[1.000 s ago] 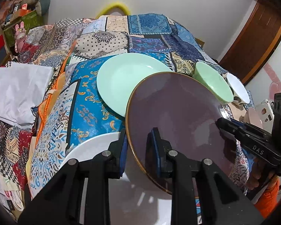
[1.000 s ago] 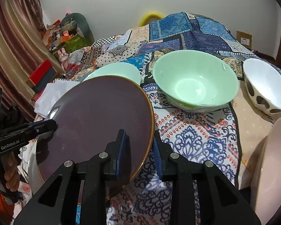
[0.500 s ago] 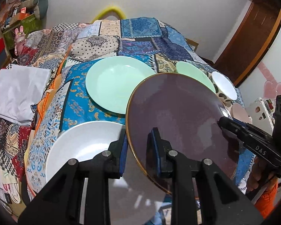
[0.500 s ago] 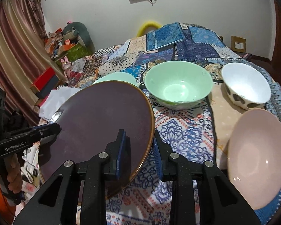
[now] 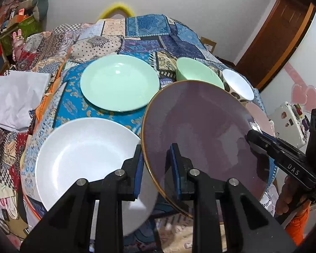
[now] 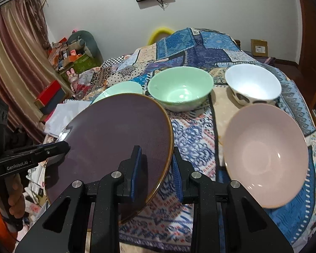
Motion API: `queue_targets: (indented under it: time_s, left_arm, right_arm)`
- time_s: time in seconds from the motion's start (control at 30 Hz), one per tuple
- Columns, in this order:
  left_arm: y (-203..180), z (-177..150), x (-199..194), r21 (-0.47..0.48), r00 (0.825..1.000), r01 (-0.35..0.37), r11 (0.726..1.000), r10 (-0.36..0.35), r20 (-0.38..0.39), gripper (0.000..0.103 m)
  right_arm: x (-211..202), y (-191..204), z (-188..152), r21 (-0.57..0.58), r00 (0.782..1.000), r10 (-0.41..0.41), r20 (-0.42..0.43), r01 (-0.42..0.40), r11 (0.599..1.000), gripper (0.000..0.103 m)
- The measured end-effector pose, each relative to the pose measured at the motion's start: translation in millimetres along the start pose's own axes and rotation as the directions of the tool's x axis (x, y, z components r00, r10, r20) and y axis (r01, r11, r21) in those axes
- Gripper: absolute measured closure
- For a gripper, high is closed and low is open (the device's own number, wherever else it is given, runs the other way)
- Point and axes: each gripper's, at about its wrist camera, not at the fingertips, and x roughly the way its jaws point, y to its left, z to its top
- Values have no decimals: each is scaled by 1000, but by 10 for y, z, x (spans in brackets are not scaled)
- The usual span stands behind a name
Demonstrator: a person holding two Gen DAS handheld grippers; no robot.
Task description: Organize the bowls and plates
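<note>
Our left gripper (image 5: 156, 168) pinches the near-left rim of a dark purple plate (image 5: 202, 135) between its blue-padded fingers (image 5: 139, 169), one pad above the rim and one beneath. Our right gripper (image 6: 155, 170) pinches the opposite edge of the same plate in the same way. The plate is round, matte and slightly speckled, edged with a thin golden line, and we hold it tilted in the air above a bed.

The bed is covered with a patchwork quilt (image 5: 141, 29) of blue, cream and checked squares. Below and left of the held plate, a glossy white plate (image 5: 77, 156) lies flat on the quilt. Beyond it lies a smooth mint-green plate (image 5: 119, 82).

To the right, a deep mint-green bowl (image 6: 180, 88) sits upright, and beside it stands a white bowl (image 6: 252, 86) with dark spots on its outer wall. Nearer to us rests a wide, shallow pale pink bowl (image 6: 265, 151) with a satin sheen. A folded white cloth (image 5: 16, 97) lies at the bed's left edge.
</note>
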Motion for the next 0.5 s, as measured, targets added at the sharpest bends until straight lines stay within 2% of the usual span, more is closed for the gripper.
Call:
queue_targets:
  time_s: [0.5]
  left_arm:
    - [-318,-166,193,26,998,18,1000,-16,-68,79]
  right_arm:
    - [-100,-277,-233,50,999,-22,-24,23,998,78]
